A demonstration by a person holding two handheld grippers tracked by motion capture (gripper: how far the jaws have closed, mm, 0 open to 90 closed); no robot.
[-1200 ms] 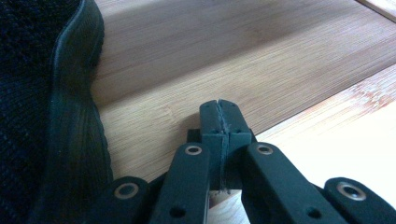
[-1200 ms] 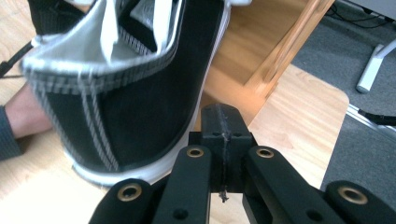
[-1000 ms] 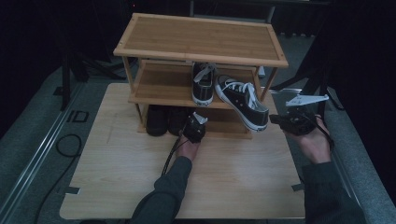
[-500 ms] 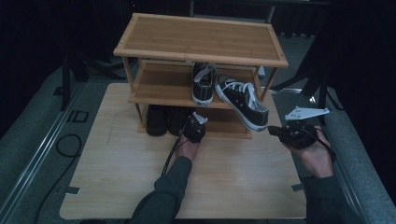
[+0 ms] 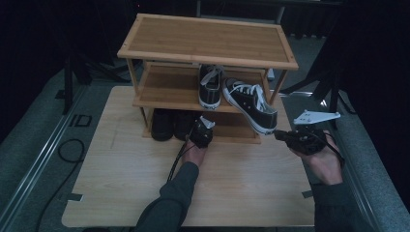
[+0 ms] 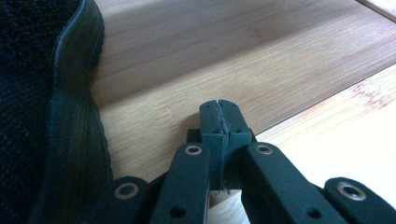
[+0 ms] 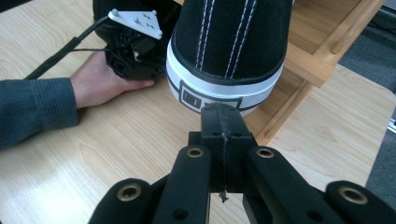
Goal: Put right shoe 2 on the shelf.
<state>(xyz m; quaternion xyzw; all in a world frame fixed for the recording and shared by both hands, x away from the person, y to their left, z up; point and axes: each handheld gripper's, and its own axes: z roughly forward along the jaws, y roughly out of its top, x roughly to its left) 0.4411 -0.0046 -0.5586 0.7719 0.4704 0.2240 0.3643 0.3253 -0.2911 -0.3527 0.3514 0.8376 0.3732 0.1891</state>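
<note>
A black sneaker with white laces lies on the middle shelf of a wooden shoe rack, its heel jutting over the front edge. My right gripper is shut and empty, with its tips just short of that heel's white rubber. A second matching sneaker stands beside the first. My left gripper is shut and empty, low at the bottom shelf, to the right of a black shoe.
The rack stands at the back of a light wooden table. Dark shoes fill the left of the bottom shelf. A rack post slants close to the right of my right gripper. A cable trails from the left gripper.
My right gripper has drawn a little back from the rack toward the table's front and sunk slightly. The left hand and both sneakers have stayed put.
</note>
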